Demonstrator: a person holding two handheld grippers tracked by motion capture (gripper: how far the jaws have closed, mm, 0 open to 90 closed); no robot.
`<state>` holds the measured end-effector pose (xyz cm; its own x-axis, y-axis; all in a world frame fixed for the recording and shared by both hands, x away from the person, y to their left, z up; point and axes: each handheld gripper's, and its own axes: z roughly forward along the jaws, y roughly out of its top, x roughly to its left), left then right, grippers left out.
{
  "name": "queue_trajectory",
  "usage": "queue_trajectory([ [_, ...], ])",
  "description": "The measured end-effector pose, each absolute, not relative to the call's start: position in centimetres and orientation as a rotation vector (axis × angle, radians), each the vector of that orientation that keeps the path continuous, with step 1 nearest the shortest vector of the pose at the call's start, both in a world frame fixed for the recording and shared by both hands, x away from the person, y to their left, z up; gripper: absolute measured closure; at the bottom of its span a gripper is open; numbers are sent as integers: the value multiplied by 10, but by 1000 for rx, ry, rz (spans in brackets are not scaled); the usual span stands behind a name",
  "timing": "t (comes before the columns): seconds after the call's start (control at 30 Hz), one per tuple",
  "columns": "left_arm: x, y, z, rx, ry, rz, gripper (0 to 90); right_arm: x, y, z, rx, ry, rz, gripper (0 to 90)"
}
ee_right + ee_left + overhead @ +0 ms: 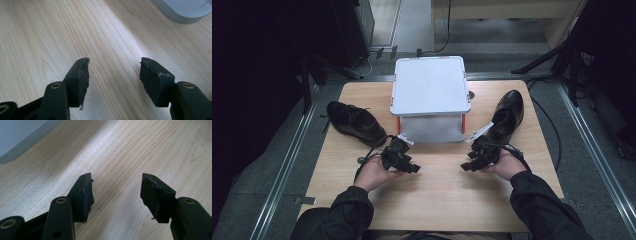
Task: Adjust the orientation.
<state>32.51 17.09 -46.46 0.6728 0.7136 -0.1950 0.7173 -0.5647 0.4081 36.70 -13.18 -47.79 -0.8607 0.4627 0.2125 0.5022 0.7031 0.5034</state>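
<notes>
1. Pale wood grain ran across the table (pixel 437 200), and on it I had both grippers resting low, near its front half.
2. My left gripper (pixel 404 162) lay in the left hand (pixel 374 172), its jaws standing wide with bare tabletop between them (the left gripper view showed the worn pads (pixel 85 195) clearly apart).
3. My right gripper (pixel 474 160) sat in the right hand (pixel 507 165), its jaws likewise spread wide and holding nothing; its tip pointed inward toward the other gripper.
4. A white box (pixel 430 85) with a flat lid and orange clips at its corners stood between and beyond the two grippers, at the middle of the table's far side.
5. One black shoe (pixel 354 121) lay to the left of the box, just beyond my left gripper, toe pointing toward it.
6. The other black shoe (pixel 507 116) lay to the right of the box, close behind my right gripper.
7. A grey corner of the box (pixel 185 10) showed at the upper edge of the right gripper view.
</notes>
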Motion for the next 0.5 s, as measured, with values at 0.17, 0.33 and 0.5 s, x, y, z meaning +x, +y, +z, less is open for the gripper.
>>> queue_trajectory([
  [0.17, 325, 172, -464, 2425, 1112, -9, 443, 367, -132, -478, -803, -2834, -868, 411],
  [0.33, 325, 172, -464, 2423, 1108, -2, 458, 367, -132, -478, -804, -2833, -868, 411],
  [0.5, 325, 173, -464, 2421, 1111, 1, 466, 367, -132, -478, -804, -2832, -870, 411],
])
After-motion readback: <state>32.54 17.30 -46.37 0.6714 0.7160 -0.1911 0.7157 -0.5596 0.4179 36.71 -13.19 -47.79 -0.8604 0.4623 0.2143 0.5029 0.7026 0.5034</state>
